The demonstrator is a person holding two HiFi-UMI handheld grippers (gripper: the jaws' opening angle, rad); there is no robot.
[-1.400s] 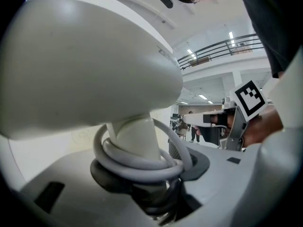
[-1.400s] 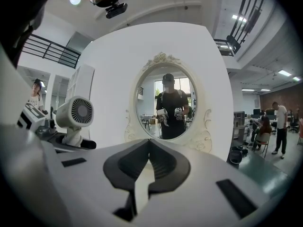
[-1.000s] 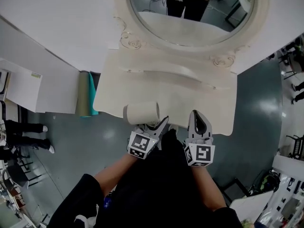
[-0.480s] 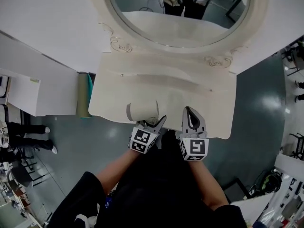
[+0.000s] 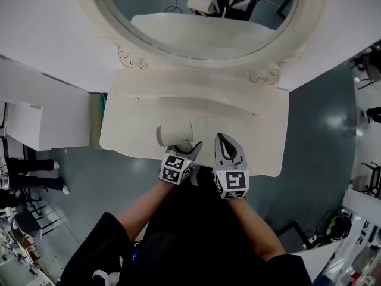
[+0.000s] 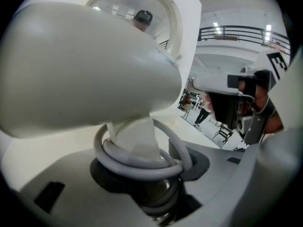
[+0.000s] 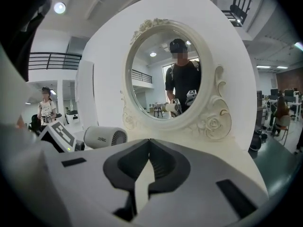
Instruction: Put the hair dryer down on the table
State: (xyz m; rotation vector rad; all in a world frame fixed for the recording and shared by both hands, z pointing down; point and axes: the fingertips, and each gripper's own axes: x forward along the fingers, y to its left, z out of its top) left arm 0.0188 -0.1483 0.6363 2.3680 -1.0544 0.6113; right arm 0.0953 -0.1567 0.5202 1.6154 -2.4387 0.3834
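Left gripper [image 5: 187,150]: jaws clamped on the handle of the hair dryer [image 5: 175,135], with a pale grey cord [image 6: 137,161] wound round that handle just above the pads.
Right gripper [image 5: 224,142]: jaws closed tip to tip with nothing between them, just beside the left one.
Hair dryer: cream barrel lying crosswise over the near edge of the table [image 5: 265,130], left of its middle; whether it touches the top cannot be told.
Oval mirror [image 5: 196,22]: upright at the table's far edge, in a carved cream frame, reflecting both grippers.
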